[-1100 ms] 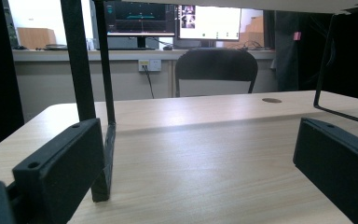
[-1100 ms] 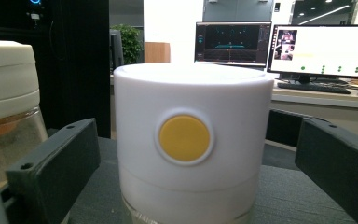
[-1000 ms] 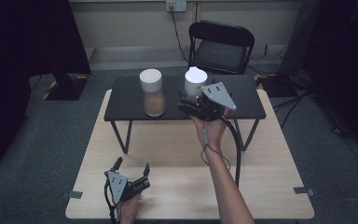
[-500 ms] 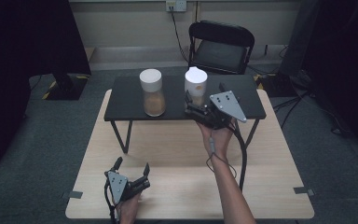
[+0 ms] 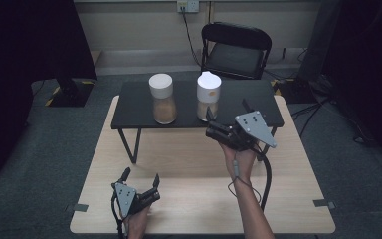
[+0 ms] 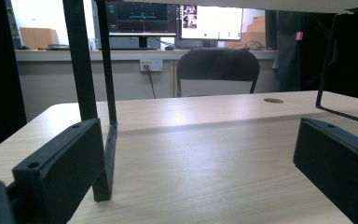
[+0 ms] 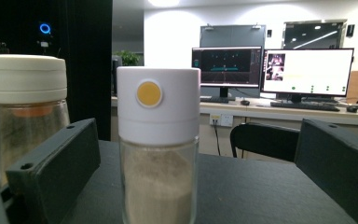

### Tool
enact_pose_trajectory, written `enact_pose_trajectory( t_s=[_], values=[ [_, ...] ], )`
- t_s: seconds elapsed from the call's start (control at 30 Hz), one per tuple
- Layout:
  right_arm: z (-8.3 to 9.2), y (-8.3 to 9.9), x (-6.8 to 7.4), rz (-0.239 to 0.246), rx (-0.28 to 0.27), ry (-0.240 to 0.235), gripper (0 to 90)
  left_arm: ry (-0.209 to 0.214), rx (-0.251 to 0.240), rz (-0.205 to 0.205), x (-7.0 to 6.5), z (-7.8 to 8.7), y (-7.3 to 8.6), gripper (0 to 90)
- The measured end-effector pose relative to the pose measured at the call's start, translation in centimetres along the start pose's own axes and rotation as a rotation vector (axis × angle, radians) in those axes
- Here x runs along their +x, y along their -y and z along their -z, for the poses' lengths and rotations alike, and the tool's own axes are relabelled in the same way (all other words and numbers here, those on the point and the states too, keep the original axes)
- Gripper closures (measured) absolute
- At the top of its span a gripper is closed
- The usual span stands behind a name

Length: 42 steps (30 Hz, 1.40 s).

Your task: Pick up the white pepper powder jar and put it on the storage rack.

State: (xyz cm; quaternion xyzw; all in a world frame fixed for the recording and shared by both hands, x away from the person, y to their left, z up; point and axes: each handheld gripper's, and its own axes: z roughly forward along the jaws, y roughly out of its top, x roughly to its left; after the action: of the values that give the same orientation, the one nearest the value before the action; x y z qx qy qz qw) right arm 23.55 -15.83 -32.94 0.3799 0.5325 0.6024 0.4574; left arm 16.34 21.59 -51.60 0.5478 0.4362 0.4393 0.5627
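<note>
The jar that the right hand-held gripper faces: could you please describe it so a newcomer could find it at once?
On the wooden table stands a low black shelf holding two jars. It is the right-hand jar, nearest the right hand-held gripper. Its lid carries a round yellow spot; the left jar has none.

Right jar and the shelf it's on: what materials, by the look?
Right jar: clear body, glass or hard plastic, since the pale powder shows through; its white cap looks like matte plastic with a yellow dot. Shelf: flat matte black top, likely painted board or metal, on thin black metal legs.
</note>
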Motion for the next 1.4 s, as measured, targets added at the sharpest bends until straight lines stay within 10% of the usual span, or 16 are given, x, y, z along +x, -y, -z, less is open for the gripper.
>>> enact_pose_trajectory(
  t_s=[1.4],
  values=[
    [8.1,6.3,-0.2,0.057,-0.004,0.149,0.0,0.001,0.0,0.0,0.0,0.0,0.0,1.5]
  ],
)
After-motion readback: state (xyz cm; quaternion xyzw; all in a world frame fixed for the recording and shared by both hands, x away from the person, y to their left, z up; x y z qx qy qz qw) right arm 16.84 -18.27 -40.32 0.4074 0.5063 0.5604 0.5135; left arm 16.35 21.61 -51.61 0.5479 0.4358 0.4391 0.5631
